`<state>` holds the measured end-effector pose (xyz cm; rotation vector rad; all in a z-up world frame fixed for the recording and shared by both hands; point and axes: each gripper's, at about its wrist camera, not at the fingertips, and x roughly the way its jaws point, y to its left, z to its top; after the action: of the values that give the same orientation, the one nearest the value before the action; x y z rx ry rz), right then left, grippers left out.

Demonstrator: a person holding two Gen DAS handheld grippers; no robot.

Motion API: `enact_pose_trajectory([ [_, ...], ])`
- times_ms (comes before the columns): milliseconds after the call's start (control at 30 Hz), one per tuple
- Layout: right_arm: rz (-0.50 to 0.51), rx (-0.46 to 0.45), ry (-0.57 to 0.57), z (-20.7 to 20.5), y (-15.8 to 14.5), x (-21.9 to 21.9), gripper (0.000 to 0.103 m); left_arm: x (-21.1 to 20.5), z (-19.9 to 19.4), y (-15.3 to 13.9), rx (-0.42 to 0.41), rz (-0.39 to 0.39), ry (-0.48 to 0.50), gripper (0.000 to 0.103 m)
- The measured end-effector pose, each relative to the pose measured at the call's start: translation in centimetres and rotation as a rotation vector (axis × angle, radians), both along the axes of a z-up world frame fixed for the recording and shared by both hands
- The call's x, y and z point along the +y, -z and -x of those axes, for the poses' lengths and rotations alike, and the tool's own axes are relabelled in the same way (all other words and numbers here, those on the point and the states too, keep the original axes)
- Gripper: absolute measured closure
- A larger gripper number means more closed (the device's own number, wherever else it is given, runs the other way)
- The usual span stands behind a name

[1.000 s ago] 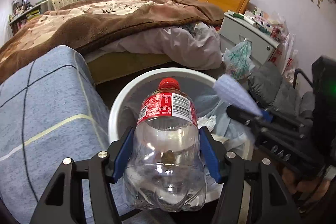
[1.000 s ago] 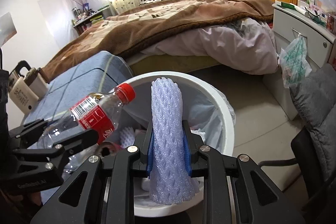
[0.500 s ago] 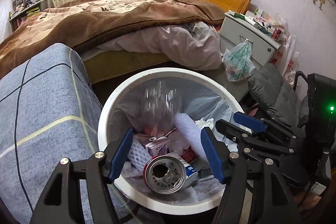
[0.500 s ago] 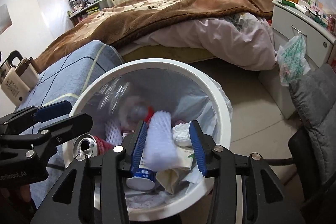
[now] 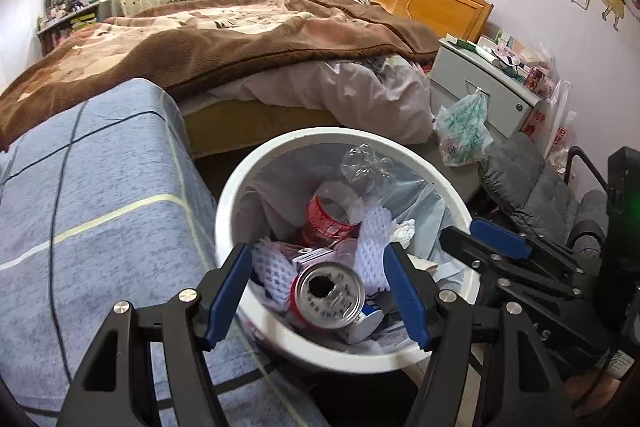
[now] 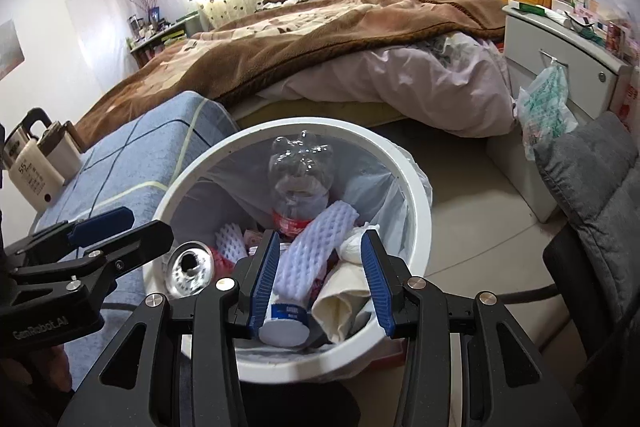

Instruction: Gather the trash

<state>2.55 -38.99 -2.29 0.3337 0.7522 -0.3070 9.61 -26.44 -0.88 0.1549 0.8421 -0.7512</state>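
Landmark: white trash bin (image 5: 224, 223), round, lined w/ a pale plastic bag; all places given rel. to it.
Left claw (image 5: 318, 297): hangs over the bin's near rim, jaws apart, nothing gripped; it has just been opening, no item between the blue pads.
Right claw (image 6: 318, 277): over the bin's near rim too, jaws spread, released; it has also just been opening. Foam sleeve seen between the pads lies down in the bin, not pressed.
Plastic bottle (image 6: 298, 183): clear, red label, inside the bin, cap end down, base up against the far wall.
Foam sleeve (image 6: 310, 249): white netted foam, inside the bin, tilted, leaning just beside the bottle's label.
Second foam net (image 6: 230, 239): inside, left of the bottle.
Can (image 5: 328, 293): silver top w/ open hole, inside near the front-left wall, lying on its side.
Other trash: white tissue (image 6: 352, 247) right of the foam sleeve; small cartons & paper at the near side.
Blue checked cover (image 5: 92, 211): left of the bin, touching its rim in left wrist view.
Bed (image 6: 360, 39): behind the bin, brown blanket over it.
Grey cushion (image 6: 592, 195): right of the bin, apart.
Green-print bag (image 6: 546, 107): hangs on a white drawer unit, behind-right of the bin.
Kettle (image 6: 34, 163): far left of the bin, on the blue cover.
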Motion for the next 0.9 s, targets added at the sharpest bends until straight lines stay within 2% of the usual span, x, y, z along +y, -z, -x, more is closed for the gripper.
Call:
enact_pose_trajectory([
  [300, 0.052, -0.058, 0.012, 2.3, -1.6, 2.0, 0.06, 1.9, 2.0, -0.8, -0.059, 0.025, -0.051, 0.033],
  [433, 0.062, -0.077, 0.017, 3.1, -2.0, 2.9, 0.06, 2.5, 3.3, -1.3, -0.144, -0.016, -0.092, 0.033],
  [533, 0.082, -0.089, 0.022, 3.7, -2.0, 3.7, 0.06, 3.4, 3.8, -1.3, -0.137, 0.019, -0.104, 0.033],
  [900, 0.118, -0.1, 0.03, 5.4, -1.8, 5.8, 0.06, 4.7, 5.9, -1.3, -0.175, 0.039, -0.157, 0.033],
])
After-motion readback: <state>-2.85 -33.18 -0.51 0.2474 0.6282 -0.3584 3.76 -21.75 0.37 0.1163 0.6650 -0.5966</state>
